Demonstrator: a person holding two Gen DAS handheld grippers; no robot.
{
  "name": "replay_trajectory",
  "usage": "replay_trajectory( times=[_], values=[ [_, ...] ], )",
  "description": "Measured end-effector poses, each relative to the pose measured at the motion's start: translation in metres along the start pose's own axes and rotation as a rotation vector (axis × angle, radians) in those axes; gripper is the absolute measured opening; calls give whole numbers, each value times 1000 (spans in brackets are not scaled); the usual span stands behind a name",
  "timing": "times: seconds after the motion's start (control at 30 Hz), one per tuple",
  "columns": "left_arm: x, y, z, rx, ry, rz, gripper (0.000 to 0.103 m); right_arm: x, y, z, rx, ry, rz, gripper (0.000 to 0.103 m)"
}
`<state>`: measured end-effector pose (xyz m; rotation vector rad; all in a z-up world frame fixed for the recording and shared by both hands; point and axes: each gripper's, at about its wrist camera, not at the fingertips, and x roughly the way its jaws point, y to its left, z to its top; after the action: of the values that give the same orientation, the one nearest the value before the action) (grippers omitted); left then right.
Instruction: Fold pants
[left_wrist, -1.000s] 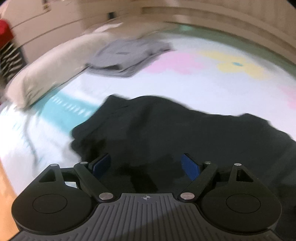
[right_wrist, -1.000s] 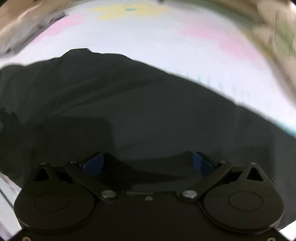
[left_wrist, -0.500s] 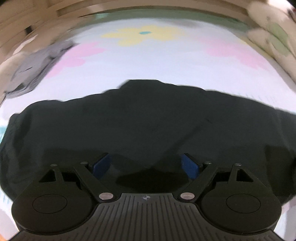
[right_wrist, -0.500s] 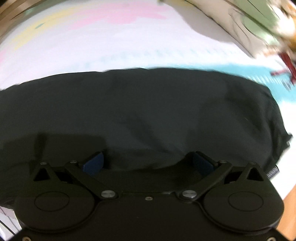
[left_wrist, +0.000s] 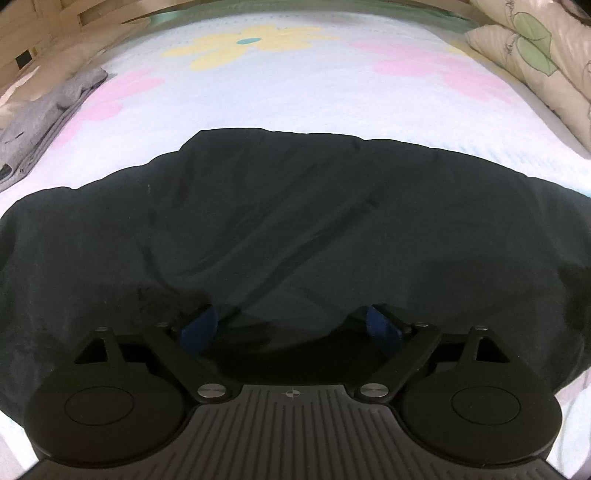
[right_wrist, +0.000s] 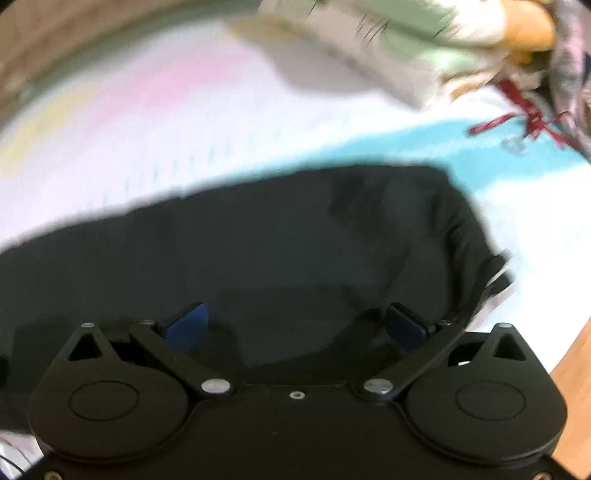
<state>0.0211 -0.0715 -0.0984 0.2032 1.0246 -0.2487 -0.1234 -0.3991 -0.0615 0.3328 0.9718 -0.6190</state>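
Black pants (left_wrist: 295, 229) lie spread across a white bed sheet with pastel flowers (left_wrist: 280, 85). My left gripper (left_wrist: 291, 326) is open just above the near part of the cloth, its blue pads (left_wrist: 197, 326) apart and holding nothing. In the right wrist view the pants (right_wrist: 277, 251) show their right end, with a rumpled edge at the right. My right gripper (right_wrist: 295, 326) is open low over the cloth, blue pads (right_wrist: 188, 326) apart and empty. This view is blurred.
A folded grey garment (left_wrist: 44, 118) lies at the left of the bed. A leaf-print pillow (left_wrist: 532, 62) lies at the right, also in the right wrist view (right_wrist: 369, 40). A red ribbon (right_wrist: 524, 114) and a wooden bed edge (right_wrist: 576, 362) are at the right.
Both cameras have swung to the right over the pants. The left view now faces the bed squarely; the right view has reached the pants' right end. Both grippers stay open.
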Motion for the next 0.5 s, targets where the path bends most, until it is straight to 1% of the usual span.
replay_trajectory(
  times=[0.07, 0.1, 0.17, 0.23, 0.3, 0.37, 0.4, 0.47, 0.5],
  values=[
    [2, -4, 4, 1, 3, 0, 89, -11, -19, 13, 56, -26, -3, 102],
    [0, -6, 5, 2, 4, -2, 89, -15, -31, 22, 89, -22, -10, 102],
    [-2, -6, 6, 4, 5, -6, 89, -9, -57, 42, 154, 18, -13, 102],
    [-2, -5, 7, 7, 7, -8, 89, -6, -83, 56, 217, 75, 17, 102],
    [-2, -6, 7, 11, 7, -9, 89, 1, -102, 60, 288, 122, 61, 101],
    [-1, -5, 8, 12, 11, -12, 89, 6, -119, 50, 353, 166, 125, 101],
    [-1, -5, 9, 10, 12, -12, 89, 9, -125, 51, 385, 194, 150, 101],
    [0, -6, 10, 11, 13, -11, 89, 12, -136, 49, 415, 233, 176, 101],
    [1, -6, 10, 11, 13, -11, 89, 15, -142, 49, 416, 241, 182, 99]
  ],
)
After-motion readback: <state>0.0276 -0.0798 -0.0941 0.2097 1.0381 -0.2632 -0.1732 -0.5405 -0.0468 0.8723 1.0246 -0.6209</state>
